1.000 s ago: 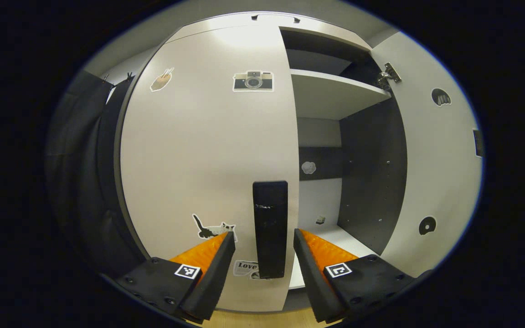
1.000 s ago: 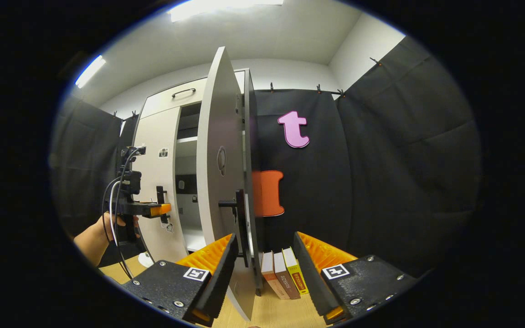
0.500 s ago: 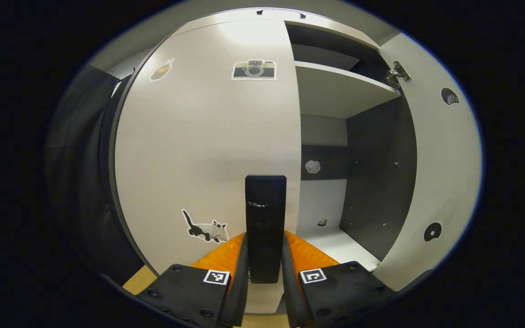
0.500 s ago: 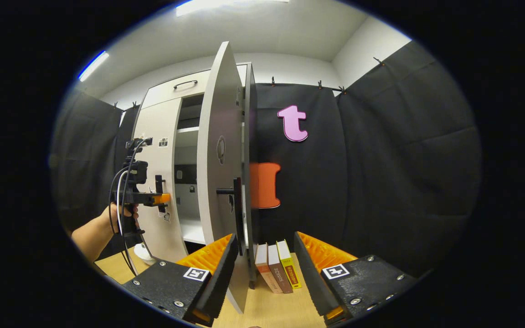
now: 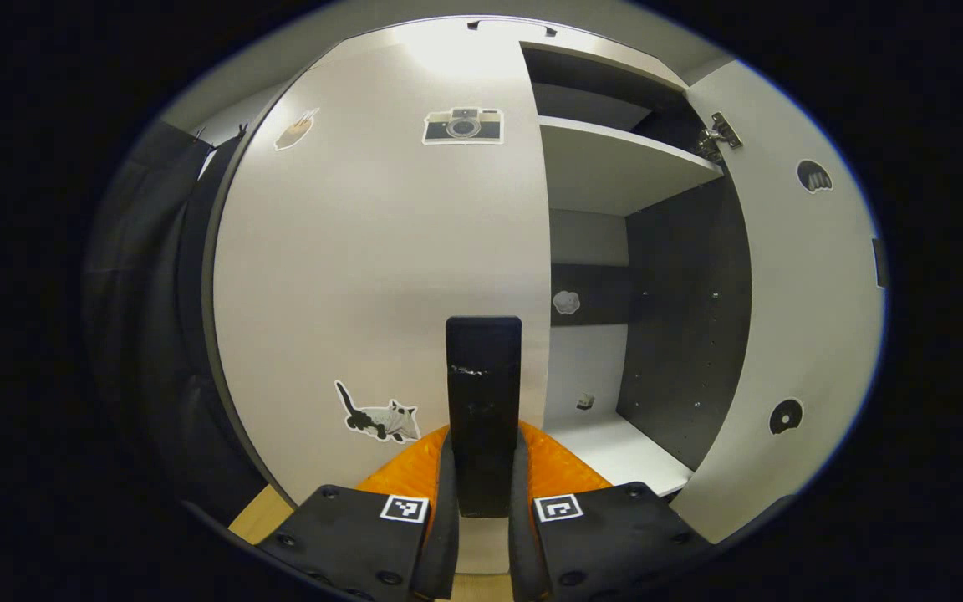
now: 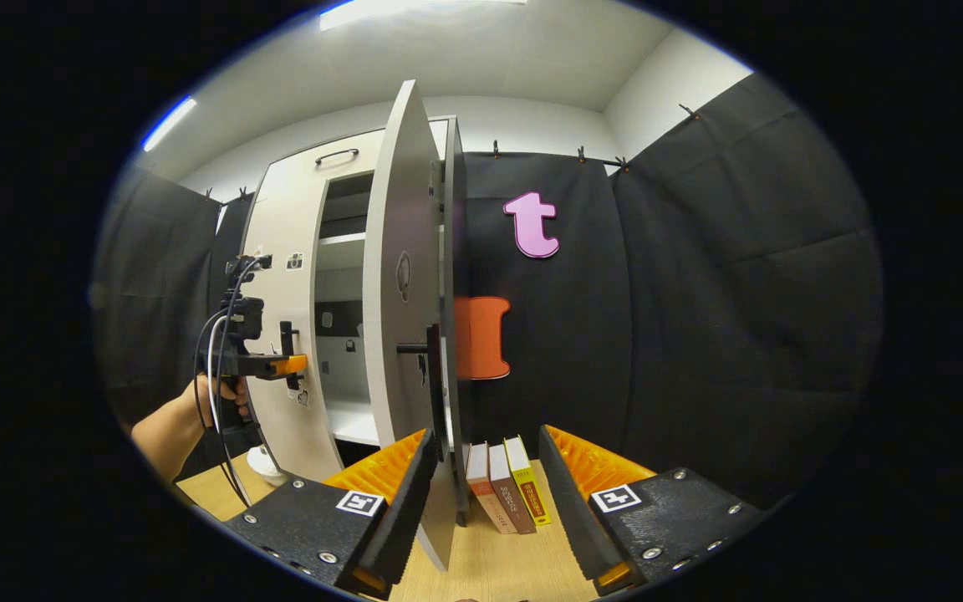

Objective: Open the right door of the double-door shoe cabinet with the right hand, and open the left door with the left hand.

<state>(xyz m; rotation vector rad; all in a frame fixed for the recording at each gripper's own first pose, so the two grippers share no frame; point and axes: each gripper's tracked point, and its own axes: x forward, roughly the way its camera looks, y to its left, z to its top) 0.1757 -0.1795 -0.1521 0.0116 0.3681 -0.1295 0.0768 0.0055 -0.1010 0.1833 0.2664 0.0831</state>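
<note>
Between the two fingers of the left gripper (image 5: 483, 485) stood the upright black bar handle (image 5: 483, 393) of the pale grey left door (image 5: 364, 267), and both fingers pressed against its lower part, clenched on it. That door lay flat and shut against the double-door shoe cabinet (image 6: 298, 180), carrying a camera sticker (image 5: 463, 126) up high and a cat sticker (image 5: 377, 415) low beside the handle. To its right the pale grey right door (image 5: 799, 318) hung swung wide, baring a white shelf (image 5: 615, 167) and dark inner walls.

The right gripper (image 6: 481, 489) had its fingers spread apart, grasping nothing, with the edge of the open right door (image 6: 402, 293) and its black handle (image 6: 430, 368) just ahead of them. Three upright books (image 6: 505, 493) stood on the wooden floor (image 6: 498, 568) past that door. Farther left in the right gripper view, a hand (image 6: 222, 393) held the left gripper (image 6: 289, 364) at the left door's handle.
</note>
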